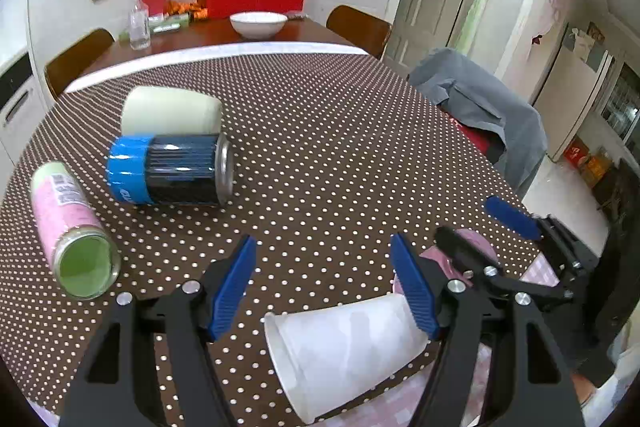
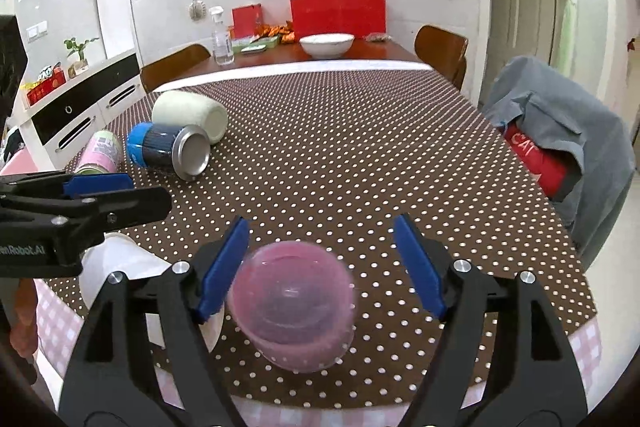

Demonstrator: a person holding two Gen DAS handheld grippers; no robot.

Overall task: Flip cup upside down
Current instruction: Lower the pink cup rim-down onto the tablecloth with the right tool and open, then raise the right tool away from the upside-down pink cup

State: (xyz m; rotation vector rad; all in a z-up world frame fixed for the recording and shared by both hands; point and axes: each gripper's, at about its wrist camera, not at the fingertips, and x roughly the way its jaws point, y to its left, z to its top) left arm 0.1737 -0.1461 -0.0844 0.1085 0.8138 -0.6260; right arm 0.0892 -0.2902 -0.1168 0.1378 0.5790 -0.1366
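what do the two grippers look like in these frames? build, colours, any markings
Both match: the left gripper and right gripper have black, angular linkage arms with cut-out windows and silver bolt heads at the pivots. Each finger ends in a flat, blue, ribbed pad. The left one's body, seen from the right wrist view, carries white lettering, partly cut off. No cables or sleeves are visible.

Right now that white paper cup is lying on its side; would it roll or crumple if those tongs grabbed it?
The white paper cup looks thin-walled, so a hard squeeze would probably dent it. Being tapered and on its side, it would likely roll in a curve if nudged. It seems empty and light, so the open left tongs could easily knock it away.
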